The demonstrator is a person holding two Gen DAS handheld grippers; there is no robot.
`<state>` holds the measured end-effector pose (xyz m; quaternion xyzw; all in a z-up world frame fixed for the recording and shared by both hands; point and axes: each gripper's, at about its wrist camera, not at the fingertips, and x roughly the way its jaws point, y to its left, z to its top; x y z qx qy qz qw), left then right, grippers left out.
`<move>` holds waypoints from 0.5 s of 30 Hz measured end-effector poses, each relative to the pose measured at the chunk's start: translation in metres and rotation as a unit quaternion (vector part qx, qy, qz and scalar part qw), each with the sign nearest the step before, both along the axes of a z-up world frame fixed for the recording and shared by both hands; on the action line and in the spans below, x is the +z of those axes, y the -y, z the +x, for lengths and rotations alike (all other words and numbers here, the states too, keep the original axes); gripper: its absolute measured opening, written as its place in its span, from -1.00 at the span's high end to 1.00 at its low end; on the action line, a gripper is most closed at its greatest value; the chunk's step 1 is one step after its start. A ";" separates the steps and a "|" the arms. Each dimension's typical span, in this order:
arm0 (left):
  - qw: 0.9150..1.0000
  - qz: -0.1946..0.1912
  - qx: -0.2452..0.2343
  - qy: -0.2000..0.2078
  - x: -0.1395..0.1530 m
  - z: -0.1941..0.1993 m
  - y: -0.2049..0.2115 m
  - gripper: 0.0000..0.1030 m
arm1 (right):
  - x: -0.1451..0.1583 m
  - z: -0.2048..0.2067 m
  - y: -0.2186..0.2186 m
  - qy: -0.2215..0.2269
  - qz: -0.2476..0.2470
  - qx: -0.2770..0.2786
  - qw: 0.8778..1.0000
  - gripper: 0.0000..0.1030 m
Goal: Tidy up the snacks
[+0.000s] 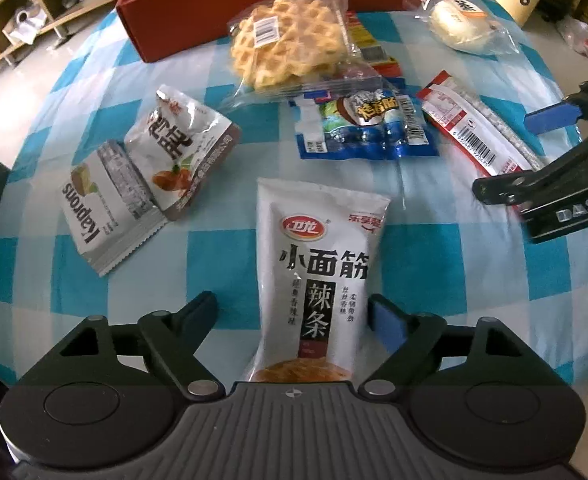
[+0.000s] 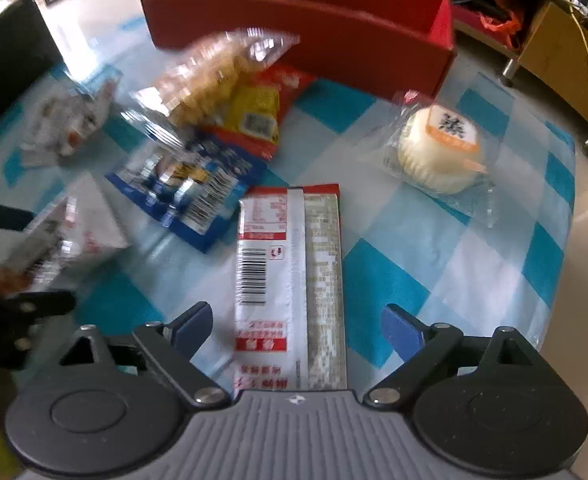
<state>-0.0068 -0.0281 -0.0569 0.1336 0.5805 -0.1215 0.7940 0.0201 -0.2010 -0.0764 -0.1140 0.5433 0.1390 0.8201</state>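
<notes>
— On the left wrist view, what's at six o'clock?
— Left tongs [image 1: 291, 316], spread wide around a white spicy-strip pouch [image 1: 318, 264] lying on the checked tabletop [image 1: 221, 216], pads clear of it. Red box [image 1: 197, 16] at eleven.
— And the right wrist view?
— Right tongs [image 2: 296, 326] wide too, astride a long red-and-white packet [image 2: 289, 272]; bun [image 2: 440, 148] at two. The left side is blurred, perhaps waffles [image 2: 209, 80].

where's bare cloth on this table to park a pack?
Free: the near-left cloth below the Kaprons pack, and the patch between the long red-white pack and the bun, running to the near-right edge. Crowded: the middle, where waffles overlap the blue pack before the red box.
</notes>
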 end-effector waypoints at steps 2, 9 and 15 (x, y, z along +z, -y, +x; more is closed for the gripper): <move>1.000 0.000 0.003 0.001 0.000 0.000 -0.002 -0.75 | -0.001 0.006 0.000 0.002 -0.003 -0.010 1.000 -1.00; 1.000 0.001 0.012 -0.011 -0.009 0.002 -0.006 -1.00 | -0.002 0.024 0.004 -0.038 0.013 -0.060 0.997 -1.00; 1.000 -0.003 0.012 -0.009 -0.010 0.001 -0.006 -1.00 | -0.002 0.021 0.008 0.010 0.029 -0.070 0.997 -1.00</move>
